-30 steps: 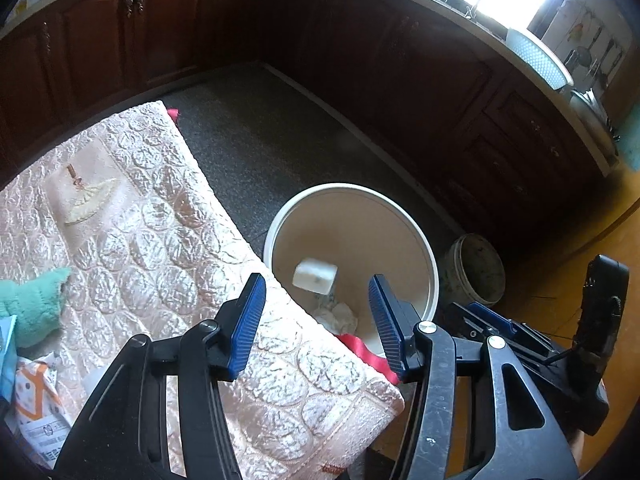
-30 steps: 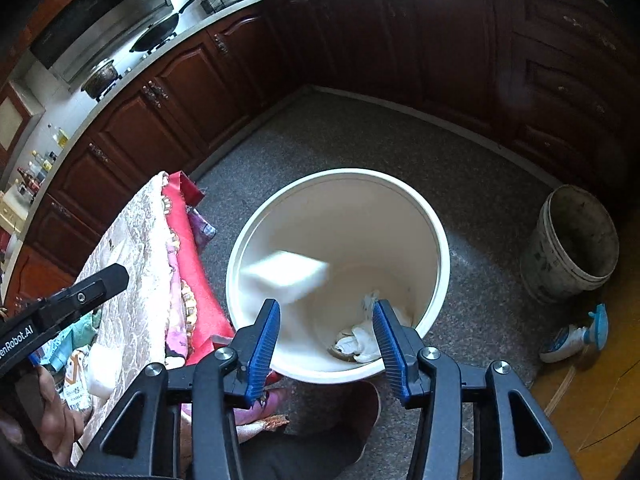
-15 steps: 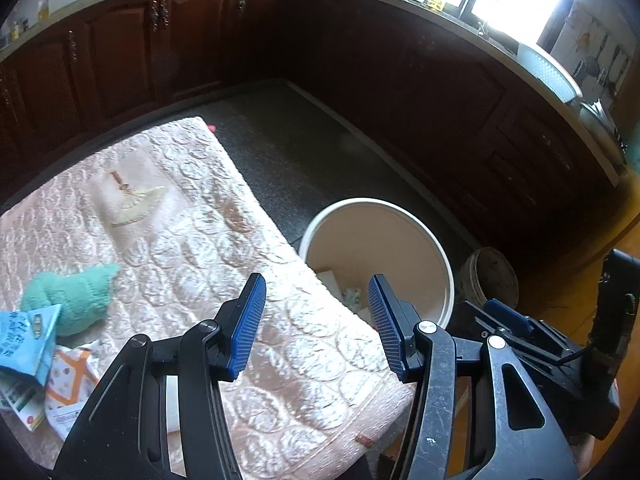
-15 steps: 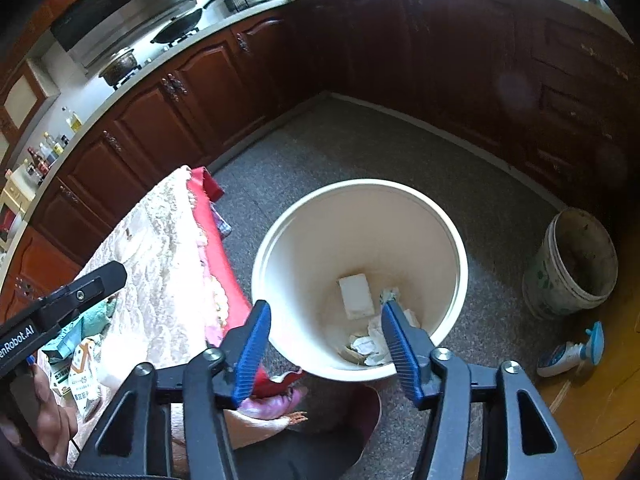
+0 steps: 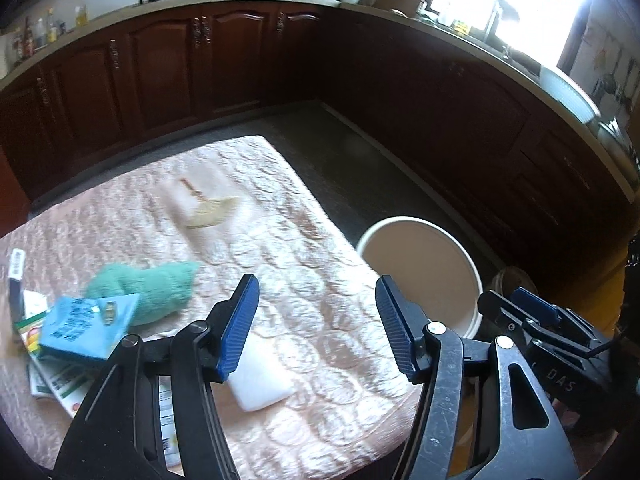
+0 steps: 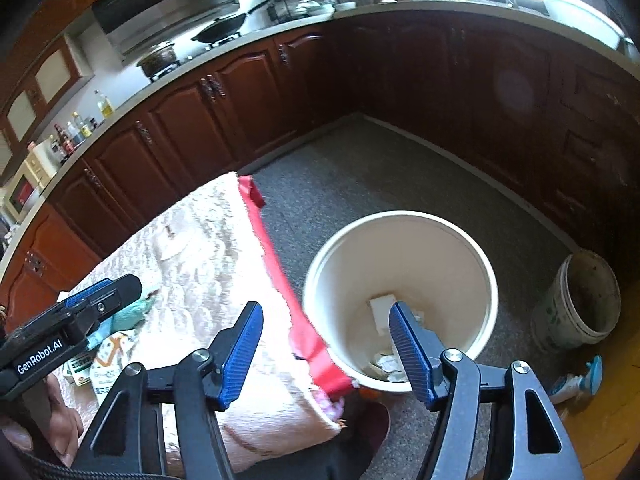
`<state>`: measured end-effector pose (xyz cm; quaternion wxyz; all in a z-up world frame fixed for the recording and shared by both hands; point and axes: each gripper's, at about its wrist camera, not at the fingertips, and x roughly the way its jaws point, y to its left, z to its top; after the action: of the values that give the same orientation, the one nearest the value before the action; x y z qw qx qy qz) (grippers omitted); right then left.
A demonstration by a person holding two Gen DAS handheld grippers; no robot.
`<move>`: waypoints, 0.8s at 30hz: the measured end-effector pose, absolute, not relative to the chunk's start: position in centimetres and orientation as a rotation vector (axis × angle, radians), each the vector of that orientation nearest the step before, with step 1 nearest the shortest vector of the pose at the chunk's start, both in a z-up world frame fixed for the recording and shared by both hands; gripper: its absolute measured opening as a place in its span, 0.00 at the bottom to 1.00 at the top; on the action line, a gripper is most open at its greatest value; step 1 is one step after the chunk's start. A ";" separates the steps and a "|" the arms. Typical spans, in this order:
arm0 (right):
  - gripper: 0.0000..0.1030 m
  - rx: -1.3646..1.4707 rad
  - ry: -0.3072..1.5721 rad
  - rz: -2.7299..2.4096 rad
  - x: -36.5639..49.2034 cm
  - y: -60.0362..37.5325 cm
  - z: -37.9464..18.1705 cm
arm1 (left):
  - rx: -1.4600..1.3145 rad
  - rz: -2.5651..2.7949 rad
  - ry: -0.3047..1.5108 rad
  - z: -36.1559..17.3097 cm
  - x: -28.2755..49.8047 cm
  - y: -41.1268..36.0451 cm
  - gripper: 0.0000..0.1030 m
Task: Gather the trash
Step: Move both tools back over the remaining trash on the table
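Observation:
A cream bin point(image 6: 400, 300) stands on the floor beside the table, with a white box point(image 6: 380, 308) and crumpled paper at its bottom. My left gripper point(image 5: 316, 322) hovers over the pink quilted tablecloth point(image 5: 280, 280), jaws opening, nothing between them. A white flat packet point(image 5: 260, 384) lies just under its left finger. A blue packet point(image 5: 84, 326), a teal cloth point(image 5: 148, 288) and printed wrappers point(image 5: 52, 380) lie at the left. My right gripper point(image 6: 324, 346) hangs over the table corner and the bin's rim, jaws opening and empty.
Dark wooden cabinets point(image 6: 240, 100) ring the room. A dirty bucket point(image 6: 580, 304) and a blue spray bottle point(image 6: 580, 380) sit on the floor to the right of the bin. A red cloth point(image 6: 280, 280) hangs at the table's edge. A hand point(image 6: 56, 416) holds the left gripper.
A white box dropped into the bin and settled at its bottom. Both grippers rose and swung left toward the table, their jaws widening. More of the tabletop litter has come into the left view.

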<state>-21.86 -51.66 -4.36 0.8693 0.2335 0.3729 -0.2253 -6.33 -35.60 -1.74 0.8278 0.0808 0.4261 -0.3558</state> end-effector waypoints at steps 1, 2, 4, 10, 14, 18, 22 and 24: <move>0.63 0.484 0.778 -0.463 -21.6 -51.3 -4.2 | 0.168 -0.743 0.901 -1.6 -6.1 -35.0 0.58; 0.65 0.478 0.774 -0.456 -21.4 -50.9 -4.0 | 0.165 -0.735 0.899 -1.4 -6.0 -34.4 0.58; 0.66 0.460 0.766 -0.438 -20.9 -49.9 -3.6 | 0.157 -0.711 0.890 -1.1 -5.7 -33.1 0.58; 0.67 0.410 0.762 -0.382 -18.7 -46.9 -2.9 | 0.131 -0.636 0.861 -0.2 -4.6 -28.9 0.58; 0.68 0.382 0.773 -0.334 -17.1 -44.7 -2.7 | 0.111 -0.595 0.857 0.0 -4.0 -26.3 0.58; 0.74 0.352 0.781 -0.290 -15.5 -42.5 -2.5 | 0.084 -0.551 0.863 0.0 -3.3 -23.2 0.58; 0.79 0.313 0.786 -0.243 -14.0 -40.2 -2.2 | 0.065 -0.504 0.873 -0.3 -2.5 -19.8 0.58; 0.79 0.289 0.795 -0.226 -13.3 -38.9 -2.2 | 0.052 -0.481 0.882 -0.6 -2.1 -18.0 0.58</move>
<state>-13.31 -38.90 -2.16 0.9057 0.1400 0.3849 -0.1092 -2.06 -18.02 -0.59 0.8762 0.0249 0.4225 -0.2304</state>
